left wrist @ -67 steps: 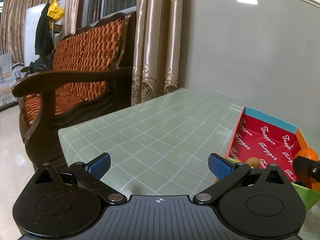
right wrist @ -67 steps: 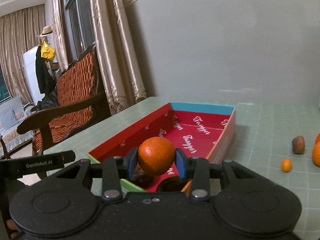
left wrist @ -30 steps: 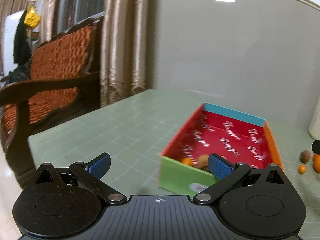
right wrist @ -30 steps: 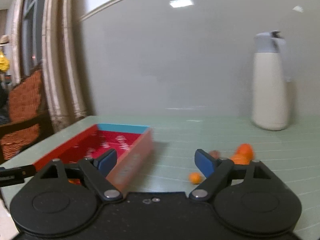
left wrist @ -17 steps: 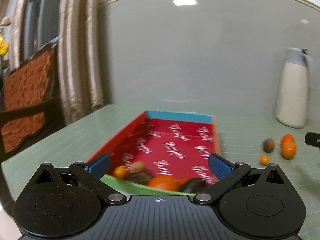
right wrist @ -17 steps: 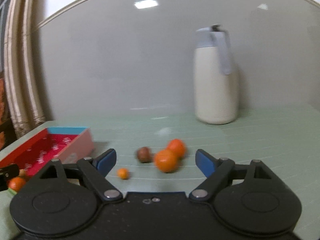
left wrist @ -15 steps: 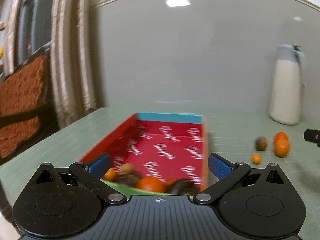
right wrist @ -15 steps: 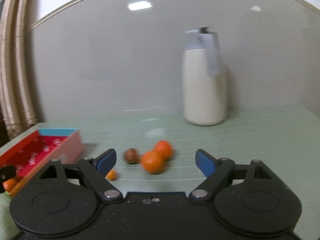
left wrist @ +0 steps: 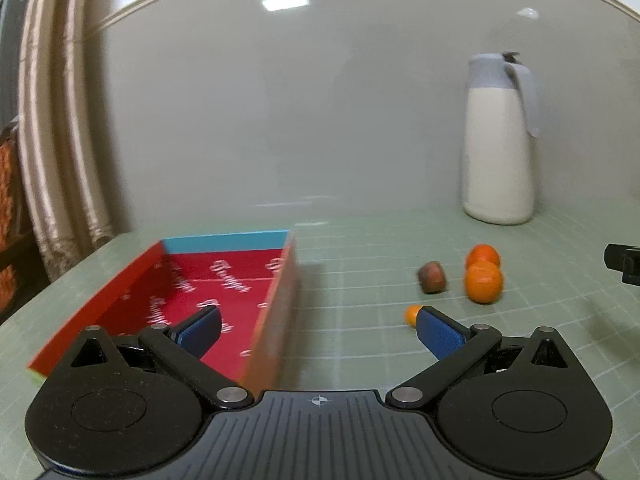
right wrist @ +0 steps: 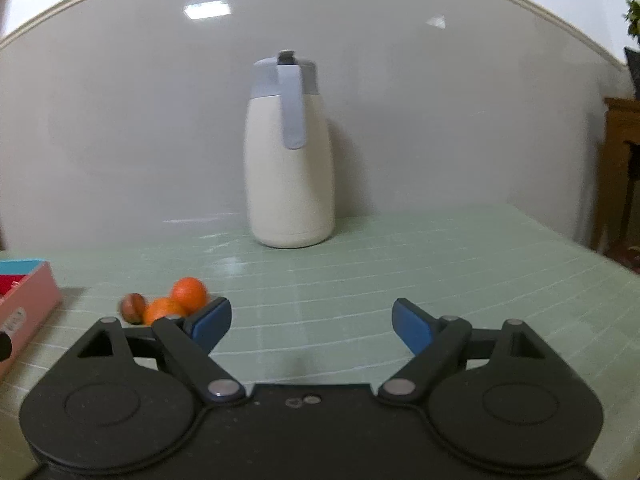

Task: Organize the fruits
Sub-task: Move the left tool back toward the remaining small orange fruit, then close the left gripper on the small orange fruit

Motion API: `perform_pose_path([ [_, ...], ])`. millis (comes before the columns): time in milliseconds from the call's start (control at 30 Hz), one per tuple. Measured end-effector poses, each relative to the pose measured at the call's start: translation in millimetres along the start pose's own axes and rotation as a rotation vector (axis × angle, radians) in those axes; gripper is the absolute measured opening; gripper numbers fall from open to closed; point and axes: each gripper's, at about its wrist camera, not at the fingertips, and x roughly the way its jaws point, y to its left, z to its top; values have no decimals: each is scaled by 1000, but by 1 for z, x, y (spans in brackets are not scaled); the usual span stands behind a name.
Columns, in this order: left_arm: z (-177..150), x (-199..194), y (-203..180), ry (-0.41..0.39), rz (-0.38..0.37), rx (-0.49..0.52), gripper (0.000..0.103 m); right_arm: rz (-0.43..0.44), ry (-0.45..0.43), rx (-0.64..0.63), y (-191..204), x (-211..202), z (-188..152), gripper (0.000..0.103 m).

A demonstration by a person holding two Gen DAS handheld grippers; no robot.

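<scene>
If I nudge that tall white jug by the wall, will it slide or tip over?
The jug stands tall on a fairly narrow base, so a high push may tip it. The table looks glossy, so a low push probably slides it. How full or heavy it is cannot be seen.

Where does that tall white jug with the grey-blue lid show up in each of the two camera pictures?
Left wrist view: the tall white jug with the grey-blue lid stands far right, against the wall.
Right wrist view: the jug stands centre, straight ahead.
Shared landmark: the two round oranges on the green table.
</scene>
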Motion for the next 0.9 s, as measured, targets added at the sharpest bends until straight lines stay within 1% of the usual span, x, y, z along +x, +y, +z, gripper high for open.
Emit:
perform_pose_path([
  [167, 5, 15, -21, 11, -37, 43, 103, -65, -15, -24, -10, 0, -3, 87],
  [267, 8, 25, -32, 19, -52, 64, 102, -87, -9, -14, -19, 1, -4, 87],
  [500, 14, 41, -48, 36, -83, 99, 102, -93, 5, 17, -35, 1, -5, 87],
  [533, 14, 44, -50, 39, -88, 106, 100, -91, 4, 16, -36, 1, -5, 87],
  [567, 15, 46, -51, 44, -91, 112, 94, -88, 5, 16, -36, 1, -5, 87],
  [600, 15, 49, -53, 56, -97, 118, 91, -84, 5, 19, -37, 1, -5, 87],
  [800, 14, 63, -57, 101, -109, 114, 85, -73, 3, 23, -39, 0, -3, 87],
  [833, 14, 65, -58, 107, -116, 113, 81, -76, 2, 23, -39, 0, -3, 87],
  [867, 15, 68, -59, 120, -128, 113, 73, -75, 1, 26, -40, -3, -4, 87],
  [900, 15, 71, -60, 133, -139, 112, 69, -73, 2, 29, -41, -4, -5, 87],
])
